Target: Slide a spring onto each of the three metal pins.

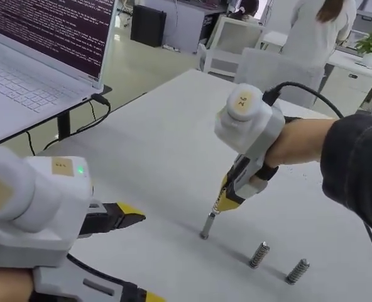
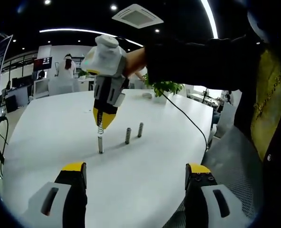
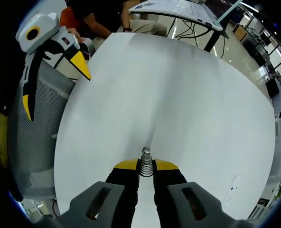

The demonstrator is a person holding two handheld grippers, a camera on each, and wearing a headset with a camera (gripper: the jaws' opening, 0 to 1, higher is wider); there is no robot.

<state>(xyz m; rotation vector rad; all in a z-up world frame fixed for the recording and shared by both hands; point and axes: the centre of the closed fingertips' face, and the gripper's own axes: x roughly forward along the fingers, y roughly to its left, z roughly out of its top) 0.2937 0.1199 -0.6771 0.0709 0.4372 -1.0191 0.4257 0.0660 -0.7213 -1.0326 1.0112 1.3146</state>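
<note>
My right gripper (image 1: 225, 200) is shut on a small coil spring (image 3: 146, 167), held upright just over the top of a bare metal pin (image 1: 205, 228) standing on the white table (image 1: 167, 145). The spring's lower end is at the pin's tip (image 3: 145, 151). To the right of that pin stand two more pins, each wearing a spring (image 1: 259, 254) (image 1: 297, 271). My left gripper (image 1: 142, 258) waits low at the near left, jaws wide apart and holding nothing. In the left gripper view its yellow-tipped fingers (image 2: 74, 172) frame the right gripper (image 2: 102, 118) and the row of pins (image 2: 128, 135).
An open laptop (image 1: 35, 56) sits on a separate desk at the far left, with cables hanging below it. A person (image 1: 318, 25) stands beyond the table's far edge near white chairs (image 1: 230, 44). A grey mesh chair (image 3: 36, 128) is beside the table's near edge.
</note>
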